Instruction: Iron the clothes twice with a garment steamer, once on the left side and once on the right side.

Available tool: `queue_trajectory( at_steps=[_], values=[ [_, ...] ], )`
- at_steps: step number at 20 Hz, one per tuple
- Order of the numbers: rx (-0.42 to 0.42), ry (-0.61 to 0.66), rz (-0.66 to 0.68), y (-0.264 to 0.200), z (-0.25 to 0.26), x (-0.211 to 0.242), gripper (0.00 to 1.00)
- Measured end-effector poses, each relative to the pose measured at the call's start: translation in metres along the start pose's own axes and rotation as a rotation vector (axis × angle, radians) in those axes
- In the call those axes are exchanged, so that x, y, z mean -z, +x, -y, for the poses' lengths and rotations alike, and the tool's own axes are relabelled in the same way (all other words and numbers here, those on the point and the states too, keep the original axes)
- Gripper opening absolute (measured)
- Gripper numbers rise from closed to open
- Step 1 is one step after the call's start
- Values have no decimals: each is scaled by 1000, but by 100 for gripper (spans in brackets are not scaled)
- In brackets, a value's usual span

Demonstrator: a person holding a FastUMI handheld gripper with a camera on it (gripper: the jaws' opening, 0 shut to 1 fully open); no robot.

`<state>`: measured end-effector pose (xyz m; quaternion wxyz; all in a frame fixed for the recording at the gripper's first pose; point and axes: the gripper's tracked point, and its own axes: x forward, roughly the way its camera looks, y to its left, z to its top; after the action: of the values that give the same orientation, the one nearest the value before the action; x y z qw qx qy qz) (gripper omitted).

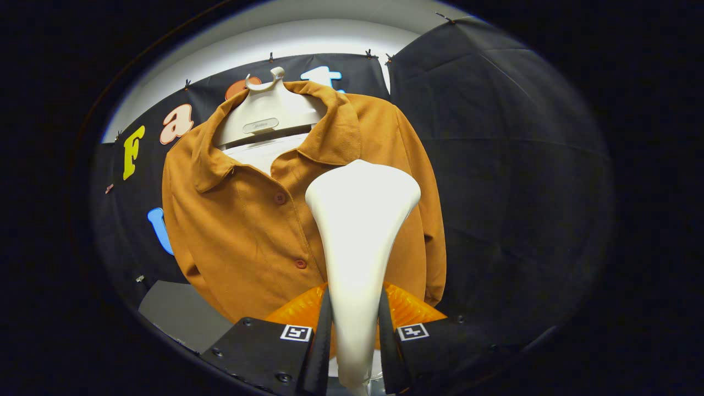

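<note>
Garment steamer (360, 242): in the gripper view I saw its white body standing upright between the two fingers, with the wide head flaring out ahead of them. The gripper (355, 341) was closed on the steamer's narrow handle; both fingers (322, 352) pressed against its sides. The head sat in front of the orange shirt (247, 231), over the panel right of the button row; I could not tell whether it touched the cloth. The shirt hung on a white hanger (267, 118), collar open, buttons fastened down the middle. Its sleeve edge fell just beyond the head's far side. Past that edge I noted open black booth wall (511, 165). A grey surface (181, 313) lay below the shirt's other hem.
</note>
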<state>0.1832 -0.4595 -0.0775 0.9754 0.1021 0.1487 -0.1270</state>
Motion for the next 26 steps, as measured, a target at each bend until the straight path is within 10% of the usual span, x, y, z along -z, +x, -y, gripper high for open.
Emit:
queue_trajectory(
  at_steps=[26],
  values=[
    [81, 47, -425, 40, 44, 176, 42]
  ],
)
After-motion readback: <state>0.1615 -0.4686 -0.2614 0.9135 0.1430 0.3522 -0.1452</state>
